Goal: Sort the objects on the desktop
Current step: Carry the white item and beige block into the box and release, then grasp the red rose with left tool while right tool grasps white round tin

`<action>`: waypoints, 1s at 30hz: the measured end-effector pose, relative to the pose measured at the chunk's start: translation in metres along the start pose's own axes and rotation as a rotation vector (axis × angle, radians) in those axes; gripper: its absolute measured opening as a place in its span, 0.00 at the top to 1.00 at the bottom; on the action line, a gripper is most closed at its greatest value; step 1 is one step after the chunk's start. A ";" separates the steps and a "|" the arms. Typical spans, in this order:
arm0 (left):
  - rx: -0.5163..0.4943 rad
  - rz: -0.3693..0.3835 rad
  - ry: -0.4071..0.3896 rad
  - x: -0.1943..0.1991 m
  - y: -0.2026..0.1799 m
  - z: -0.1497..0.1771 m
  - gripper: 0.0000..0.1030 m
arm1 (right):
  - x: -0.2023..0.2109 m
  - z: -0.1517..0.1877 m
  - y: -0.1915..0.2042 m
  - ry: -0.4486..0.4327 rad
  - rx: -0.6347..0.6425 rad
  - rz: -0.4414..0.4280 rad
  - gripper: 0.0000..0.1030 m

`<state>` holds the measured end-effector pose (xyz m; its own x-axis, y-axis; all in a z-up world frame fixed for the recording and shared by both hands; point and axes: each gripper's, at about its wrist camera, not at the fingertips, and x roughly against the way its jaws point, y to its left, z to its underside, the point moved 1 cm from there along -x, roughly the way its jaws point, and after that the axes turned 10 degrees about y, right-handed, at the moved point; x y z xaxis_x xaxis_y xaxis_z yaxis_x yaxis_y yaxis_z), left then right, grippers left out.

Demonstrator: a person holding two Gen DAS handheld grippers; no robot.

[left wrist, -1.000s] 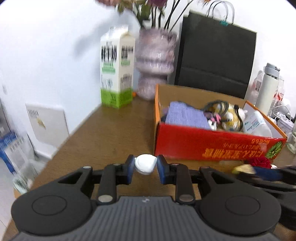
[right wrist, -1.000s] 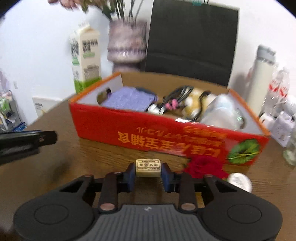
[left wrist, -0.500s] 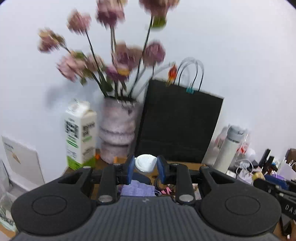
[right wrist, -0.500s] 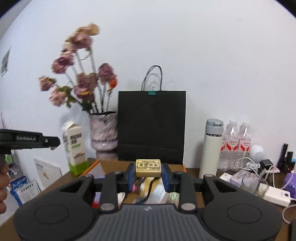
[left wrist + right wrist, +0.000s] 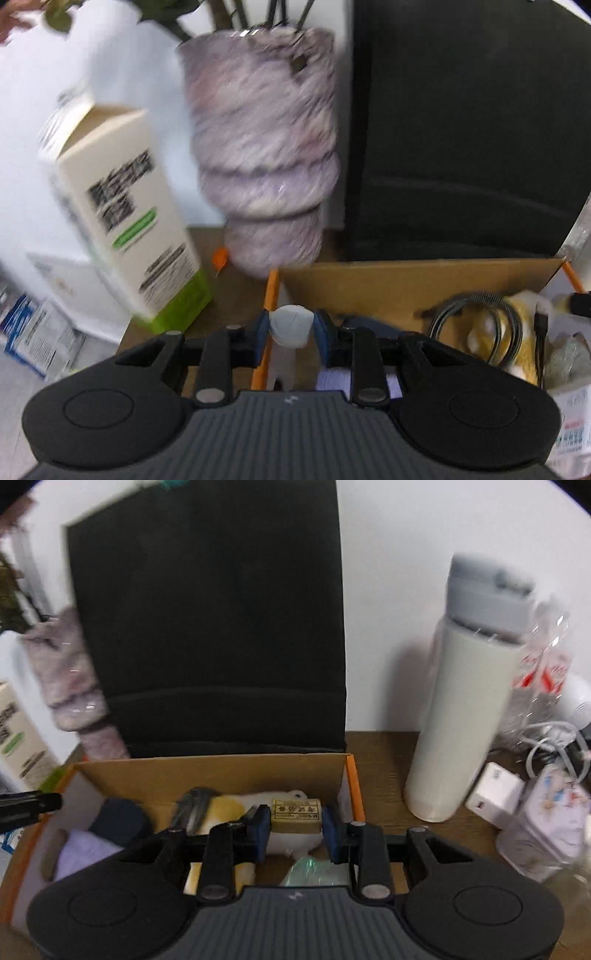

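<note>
The left hand-held gripper (image 5: 291, 326) is clamped on a white case (image 5: 290, 325), held over the left edge of the box (image 5: 369, 288), with the carton (image 5: 122, 225) and vase (image 5: 266, 147) beyond. The right hand-held gripper (image 5: 295, 818) grips a tan eraser (image 5: 295, 815) above the box's (image 5: 221, 771) contents; a flask (image 5: 465, 709) stands on the worktop (image 5: 384, 760) to the right.

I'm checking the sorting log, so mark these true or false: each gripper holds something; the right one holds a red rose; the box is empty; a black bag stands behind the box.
1. Each gripper holds something. True: the left gripper clamps a white round object, the right gripper a tan eraser.
2. The right one holds a red rose. False: it holds the eraser.
3. The cardboard box is empty. False: it holds a cable, cloth and more.
4. A black bag stands behind the box. True.
</note>
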<state>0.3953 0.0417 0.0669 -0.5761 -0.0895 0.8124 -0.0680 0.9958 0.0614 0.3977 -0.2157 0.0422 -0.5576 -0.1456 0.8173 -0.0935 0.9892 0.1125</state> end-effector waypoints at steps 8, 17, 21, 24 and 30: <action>-0.082 -0.044 -0.070 0.031 -0.003 0.003 0.34 | 0.008 -0.004 -0.002 -0.087 -0.031 0.000 0.31; -0.034 0.019 -0.035 0.095 0.007 0.060 0.16 | 0.079 0.057 0.033 -0.148 0.180 0.005 0.18; -0.070 0.003 -0.120 0.136 0.002 0.110 0.05 | 0.108 0.110 0.047 -0.221 0.270 0.085 0.16; -0.082 0.018 -0.150 0.156 -0.001 0.152 0.04 | 0.125 0.151 0.047 -0.246 0.270 0.099 0.15; -0.054 0.085 -0.116 0.170 -0.006 0.245 0.03 | 0.140 0.242 0.046 -0.181 0.230 0.037 0.13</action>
<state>0.0985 0.0159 0.0625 -0.6688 -0.0032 0.7435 0.0274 0.9992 0.0289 0.1158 -0.1941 0.0245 -0.7005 -0.1297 0.7018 -0.2430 0.9680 -0.0636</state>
